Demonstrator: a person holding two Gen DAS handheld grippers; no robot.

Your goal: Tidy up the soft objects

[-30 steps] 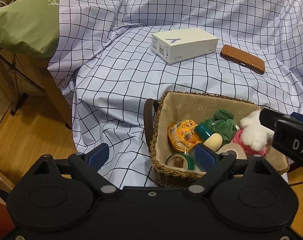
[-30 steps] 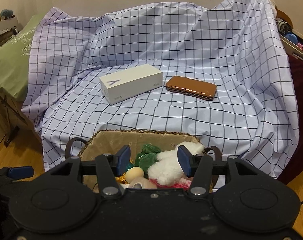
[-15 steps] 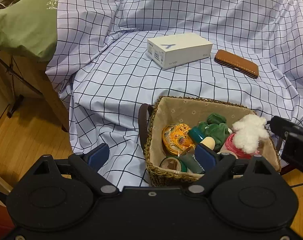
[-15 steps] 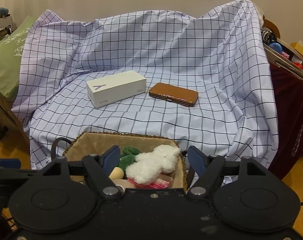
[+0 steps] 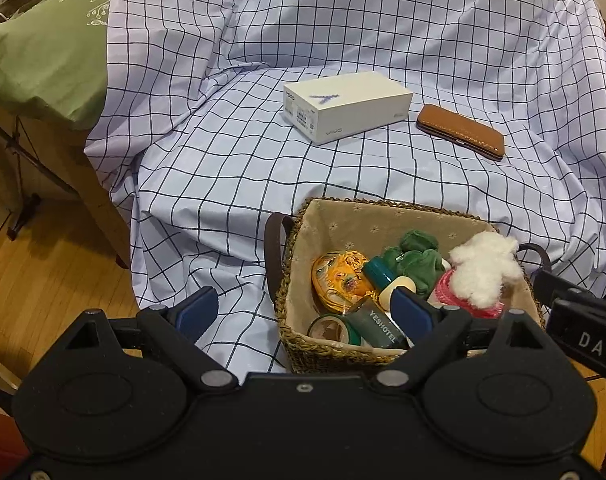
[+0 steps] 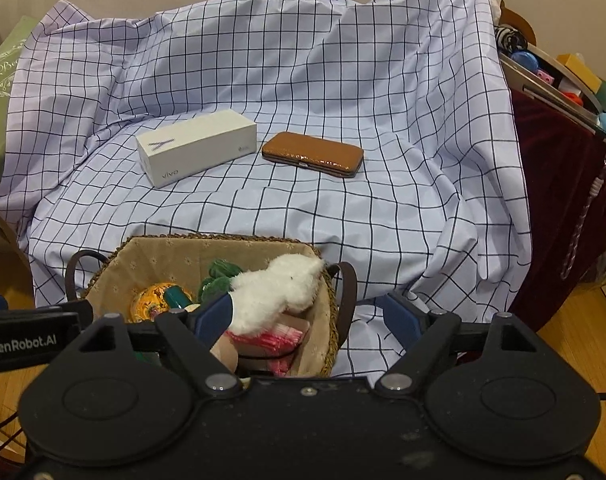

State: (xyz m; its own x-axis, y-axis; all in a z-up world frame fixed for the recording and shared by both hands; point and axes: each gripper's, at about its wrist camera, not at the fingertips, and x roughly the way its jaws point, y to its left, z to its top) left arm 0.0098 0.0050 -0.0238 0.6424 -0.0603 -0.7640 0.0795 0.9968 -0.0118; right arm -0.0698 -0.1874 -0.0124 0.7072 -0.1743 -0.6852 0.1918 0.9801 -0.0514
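Observation:
A woven basket (image 5: 383,205) with a beige lining sits at the front edge of the checked sheet. In it lie a white fluffy toy (image 5: 483,268) on something pink, a green soft toy (image 5: 417,256), an orange tin, tape rolls and small bottles. My left gripper (image 5: 303,312) is open, straddling the basket's left wall, with nothing gripped. My right gripper (image 6: 309,316) hovers over the basket's (image 6: 223,239) right end. Its jaws are opening. The white fluffy toy (image 6: 279,292) rests in the basket beside the left finger, free of the pads.
Further back on the checked sheet (image 6: 343,92) lie a white phone box (image 6: 197,148) and a brown leather case (image 6: 313,154). A green pillow (image 5: 43,52) is at the left. A dark red cloth (image 6: 559,184) under a cluttered shelf is at the right. Wooden floor lies below.
The right gripper's jaws spread apart and let go of the white fluffy toy, which now lies in the basket. The left gripper stayed open and barely moved.

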